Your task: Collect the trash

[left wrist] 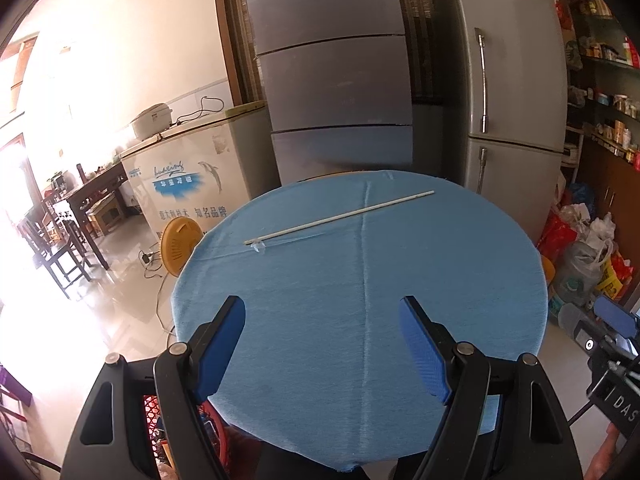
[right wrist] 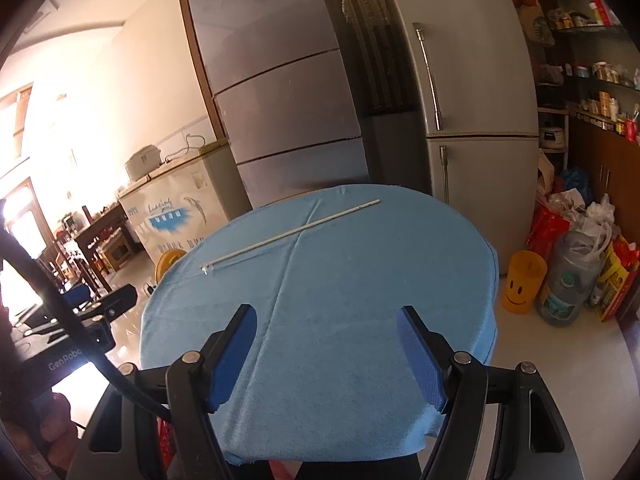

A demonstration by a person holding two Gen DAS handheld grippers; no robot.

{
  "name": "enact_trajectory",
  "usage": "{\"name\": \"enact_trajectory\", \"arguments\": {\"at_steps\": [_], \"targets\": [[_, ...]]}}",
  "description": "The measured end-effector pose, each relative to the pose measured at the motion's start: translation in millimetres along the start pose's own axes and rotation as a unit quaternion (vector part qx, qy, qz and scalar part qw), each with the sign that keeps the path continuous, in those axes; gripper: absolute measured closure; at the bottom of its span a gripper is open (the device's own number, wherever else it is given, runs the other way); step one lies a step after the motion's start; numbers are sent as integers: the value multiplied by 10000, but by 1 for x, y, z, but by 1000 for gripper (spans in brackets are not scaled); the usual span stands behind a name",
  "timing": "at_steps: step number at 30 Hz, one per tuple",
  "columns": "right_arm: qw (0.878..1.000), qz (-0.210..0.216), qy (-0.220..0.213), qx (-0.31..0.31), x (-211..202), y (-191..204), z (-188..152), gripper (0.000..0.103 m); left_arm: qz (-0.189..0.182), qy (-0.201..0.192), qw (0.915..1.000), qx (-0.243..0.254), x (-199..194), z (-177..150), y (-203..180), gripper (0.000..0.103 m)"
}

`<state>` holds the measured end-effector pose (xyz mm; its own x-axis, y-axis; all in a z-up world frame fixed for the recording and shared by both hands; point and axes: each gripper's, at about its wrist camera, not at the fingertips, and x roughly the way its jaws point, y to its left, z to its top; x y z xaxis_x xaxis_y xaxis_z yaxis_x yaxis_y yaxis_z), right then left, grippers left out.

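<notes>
Stick [left wrist: 339,216] far across table [left wrist: 440,272] | 2 tools apart, empty

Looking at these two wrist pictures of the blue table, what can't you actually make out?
- Thin white stick: material unclear; too thin in both views.
- Clear scrap at its near end: too small to identify.
- Table near edge: hidden behind each claw's body.
- Room at left: washed out by glare.

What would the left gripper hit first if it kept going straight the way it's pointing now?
Probably the blue tablecloth itself: the open left gripper tilts down toward bare cloth. The thin white stick lies farther across, likely beyond that line, though depth is uncertain.
</notes>
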<state>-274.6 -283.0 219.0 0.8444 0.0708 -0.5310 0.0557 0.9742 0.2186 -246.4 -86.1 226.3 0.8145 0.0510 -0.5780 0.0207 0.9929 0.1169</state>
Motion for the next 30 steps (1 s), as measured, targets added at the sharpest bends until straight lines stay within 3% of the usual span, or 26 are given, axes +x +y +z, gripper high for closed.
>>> {"name": "enact_trajectory", "arguments": {"at_steps": [6, 30], "targets": [[9997, 8, 230, -81, 13, 9, -2, 27, 80, 124, 9998, -132, 8, -6, 10, 24], [9985, 64, 135, -517, 32, 53, 11, 27, 159, 244, 9991, -308, 16, -20, 40, 24]]}}
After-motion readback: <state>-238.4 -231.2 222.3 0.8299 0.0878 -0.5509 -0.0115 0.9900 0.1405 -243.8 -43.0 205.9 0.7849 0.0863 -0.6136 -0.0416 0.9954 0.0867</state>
